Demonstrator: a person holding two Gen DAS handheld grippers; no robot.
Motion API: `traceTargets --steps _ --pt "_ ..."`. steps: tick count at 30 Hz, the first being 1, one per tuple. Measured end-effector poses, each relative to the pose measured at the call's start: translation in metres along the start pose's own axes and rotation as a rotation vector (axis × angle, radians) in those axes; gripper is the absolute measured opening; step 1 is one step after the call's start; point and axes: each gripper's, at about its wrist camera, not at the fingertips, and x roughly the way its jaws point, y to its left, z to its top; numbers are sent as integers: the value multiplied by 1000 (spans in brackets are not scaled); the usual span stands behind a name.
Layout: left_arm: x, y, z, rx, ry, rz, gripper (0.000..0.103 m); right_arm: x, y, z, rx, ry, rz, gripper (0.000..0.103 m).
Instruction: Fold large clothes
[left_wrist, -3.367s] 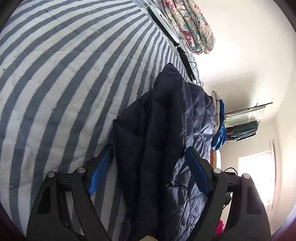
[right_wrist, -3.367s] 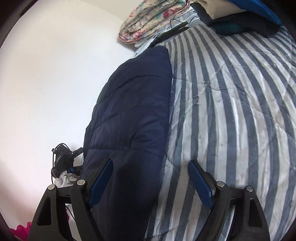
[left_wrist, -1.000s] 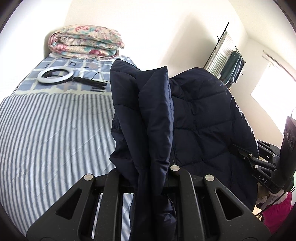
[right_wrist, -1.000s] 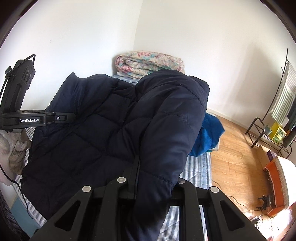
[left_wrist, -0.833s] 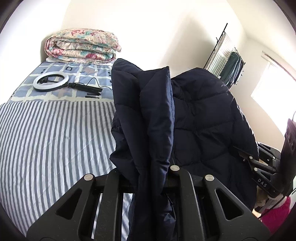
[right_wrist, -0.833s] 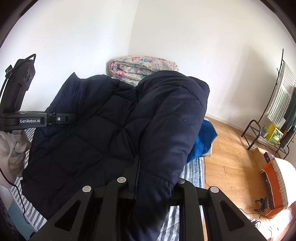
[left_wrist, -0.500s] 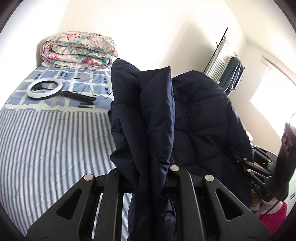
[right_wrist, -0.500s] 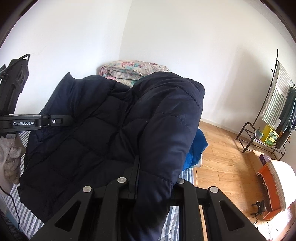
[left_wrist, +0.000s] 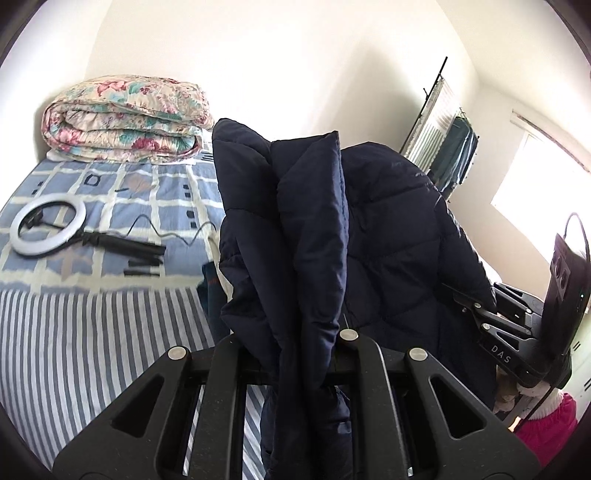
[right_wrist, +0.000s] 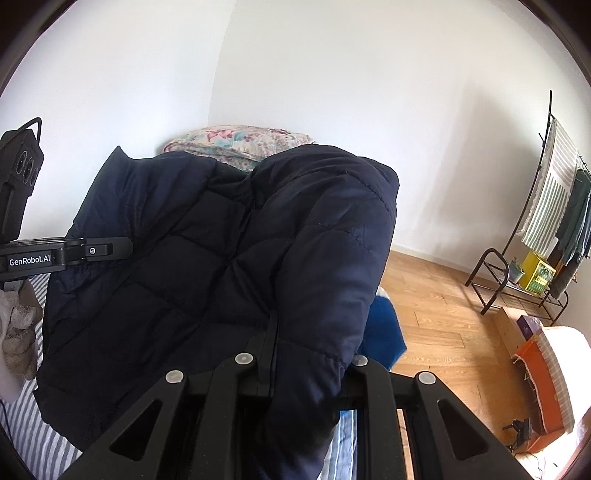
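Observation:
A dark navy quilted jacket (left_wrist: 388, 236) hangs in the air above the striped bed (left_wrist: 92, 350), stretched between my two grippers. My left gripper (left_wrist: 295, 339) is shut on one bunched edge of it. My right gripper (right_wrist: 299, 354) is shut on the other edge of the jacket (right_wrist: 192, 258). Each gripper also shows in the other's view: the right one at the right edge of the left wrist view (left_wrist: 517, 332), the left one at the left edge of the right wrist view (right_wrist: 66, 251). The fingertips are hidden by fabric.
A folded floral quilt (left_wrist: 125, 118) lies at the head of the bed. A ring light (left_wrist: 48, 225) with its black stand and cable lies on the checked sheet. A blue garment (right_wrist: 380, 336) lies at the bed's edge. A clothes rack (right_wrist: 546, 229) stands on the wooden floor.
Both grippers closed on the jacket and lifted it off the bed. Over the last second they have carried it a little further and both views have tilted slightly.

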Motion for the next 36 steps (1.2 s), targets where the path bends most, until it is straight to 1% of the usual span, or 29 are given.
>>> traceTargets --steps 6,11,17,21,23,27,30,31,32,34,35,36 --pt "48 18 20 -12 -4 -5 10 54 -19 18 9 -2 0 16" --pt "84 27 30 -51 -3 -17 10 86 -25 20 15 3 -16 16" --pt "131 27 22 -77 34 -32 10 118 -50 16 11 28 -31 16" --pt "156 25 14 -79 55 -28 10 142 -66 12 -10 57 -42 16" --pt "168 24 9 -76 66 -17 10 158 -77 6 -18 76 -60 16" --pt "188 31 -3 -101 96 7 10 187 -99 -9 6 114 -59 17" --pt "192 31 -7 -66 97 40 11 200 -110 -15 38 117 -39 22" --pt "193 32 -8 -65 101 46 11 202 -111 -17 51 122 -42 25" --pt "194 33 -9 -67 105 50 12 207 -119 -21 67 126 -41 30" --pt "195 38 -10 -80 112 60 14 210 -128 -26 118 130 -26 35" --pt "195 37 -10 -75 111 73 16 211 -132 -27 132 128 -27 40" --pt "195 36 -10 -69 108 84 17 211 -134 -28 139 129 -39 42"
